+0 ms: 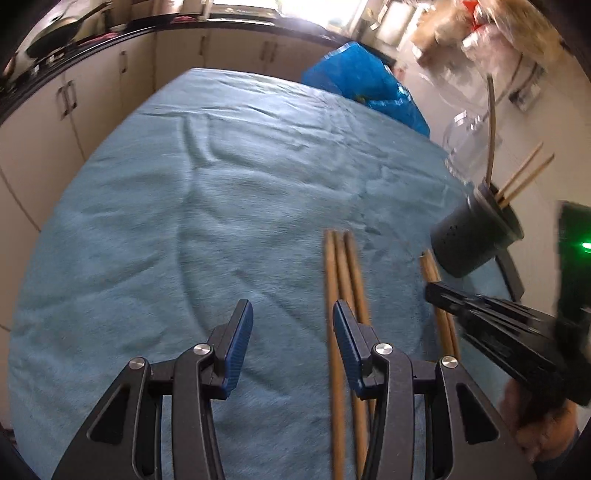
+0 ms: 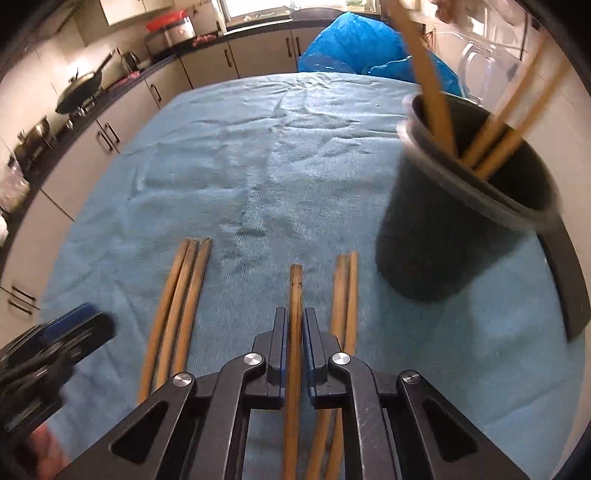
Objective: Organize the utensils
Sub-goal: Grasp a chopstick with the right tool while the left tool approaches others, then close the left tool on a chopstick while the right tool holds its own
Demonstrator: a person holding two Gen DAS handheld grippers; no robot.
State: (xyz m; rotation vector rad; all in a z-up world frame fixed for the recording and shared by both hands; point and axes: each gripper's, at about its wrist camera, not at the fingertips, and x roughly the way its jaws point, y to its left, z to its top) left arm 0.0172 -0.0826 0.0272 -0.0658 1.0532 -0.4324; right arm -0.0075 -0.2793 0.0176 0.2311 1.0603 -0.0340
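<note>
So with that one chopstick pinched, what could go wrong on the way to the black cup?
The right gripper holds one chopstick lengthwise, so it might swivel or slip. The black holder already has chopsticks leaning out; a bump could tip it. The left gripper is open close by and could knock the three loose chopsticks.

We are in a home kitchen. Ahead of our tools and to their left runs a dark countertop (image 2: 159, 64) over pale cabinet doors (image 2: 110, 122) with dark bar handles. On that counter, far left of the right tool, a wok (image 2: 83, 86) with a long handle sits on a gas hob. Further along we see a kettle (image 2: 130, 61) and a red-lidded appliance (image 2: 173, 27); which kind, we cannot tell. Straight ahead a bright window (image 2: 258, 7) stands above the counter. Directly below our tools lies a table spread with a blue towel (image 2: 258, 166), with a blue plastic bag (image 2: 351, 44) beyond its far edge.
</note>
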